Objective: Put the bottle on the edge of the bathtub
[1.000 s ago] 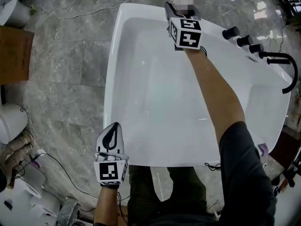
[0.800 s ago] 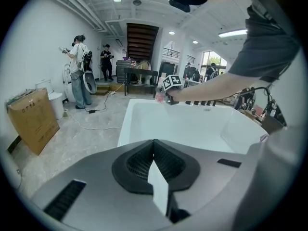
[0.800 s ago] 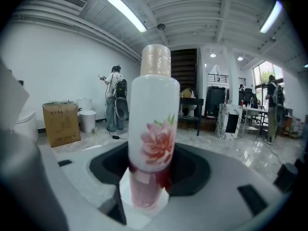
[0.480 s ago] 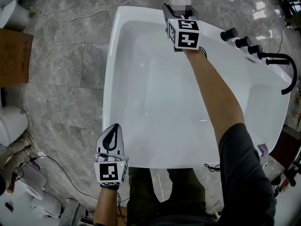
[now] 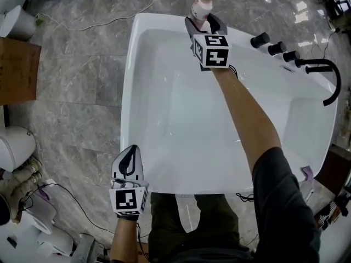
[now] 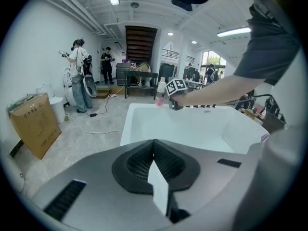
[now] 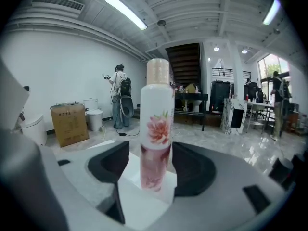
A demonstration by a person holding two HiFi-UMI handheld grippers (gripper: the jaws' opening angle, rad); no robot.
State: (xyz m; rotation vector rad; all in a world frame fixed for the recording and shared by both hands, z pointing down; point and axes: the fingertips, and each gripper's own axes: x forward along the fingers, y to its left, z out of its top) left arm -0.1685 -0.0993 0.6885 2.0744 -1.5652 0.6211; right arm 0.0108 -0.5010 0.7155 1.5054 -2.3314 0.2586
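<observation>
- Right claw (image 5: 202, 19) is wide, its jaws have just been opening. The bottle (image 7: 156, 124) stands upright between them on the bathtub edge (image 5: 164, 16), with a gap each side (not gripped).
- Risk: if the claw retreats skewed, a jaw clips the bottle and it tips into the tub.
- Left claw (image 5: 129, 160) is closed and empty, well away.

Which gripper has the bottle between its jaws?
The right gripper, its jaws just opening around the upright bottle; the left gripper is shut and empty.

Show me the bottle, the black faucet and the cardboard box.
bottle (image 7: 158, 129): right gripper view, on its flower label.
faucet (image 5: 318, 68): head view, on its black horizontal pipe.
cardboard box (image 6: 34, 124): left gripper view, on its front face.
</observation>
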